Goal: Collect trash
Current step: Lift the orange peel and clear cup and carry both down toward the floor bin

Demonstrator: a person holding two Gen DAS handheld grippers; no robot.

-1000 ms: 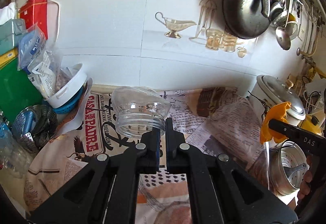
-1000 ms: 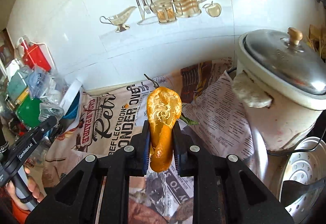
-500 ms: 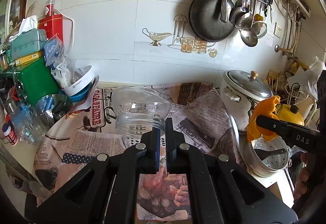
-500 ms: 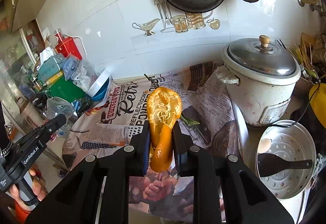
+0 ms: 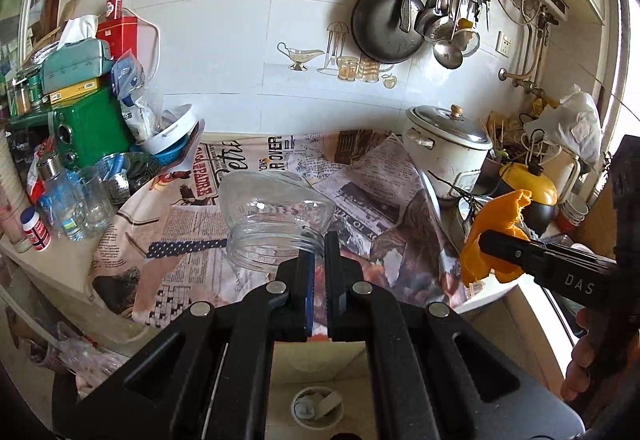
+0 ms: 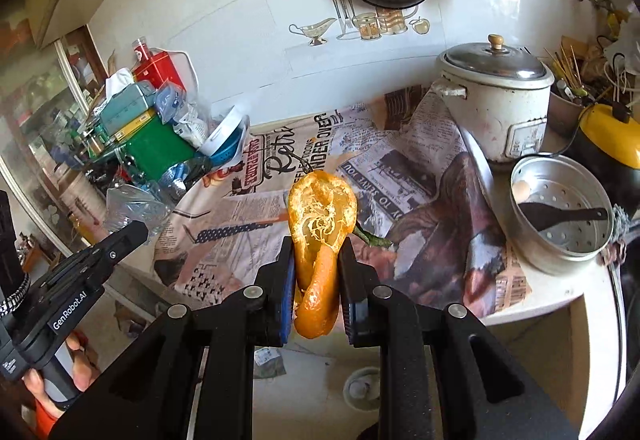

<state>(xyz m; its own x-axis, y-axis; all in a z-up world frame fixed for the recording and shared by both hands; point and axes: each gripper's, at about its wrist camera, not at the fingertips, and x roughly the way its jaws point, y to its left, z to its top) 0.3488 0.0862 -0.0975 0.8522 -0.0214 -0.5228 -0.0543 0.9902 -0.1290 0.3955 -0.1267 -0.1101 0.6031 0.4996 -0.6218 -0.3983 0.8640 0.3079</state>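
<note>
My left gripper is shut on the threaded rim of a clear plastic jar, which hangs crumpled and tilted above the newspaper-covered counter. My right gripper is shut on a piece of orange fruit peel, its pale stringy inside facing me. In the left wrist view the orange peel and the right gripper's black finger show at the right. The right wrist view catches the clear jar and the left gripper's finger at the lower left, with a hand on the handle.
A white rice cooker and a metal steamer insert holding a black spatula sit at the right. Boxes, bags, bottles and glasses crowd the counter's left end. Pans and ladles hang on the tiled wall. Floor with a drain lies below the counter edge.
Both grippers have pulled back from the wall and counter, carrying the jar and the peel. The counter's front edge and the floor have come into sight below the fingers.
</note>
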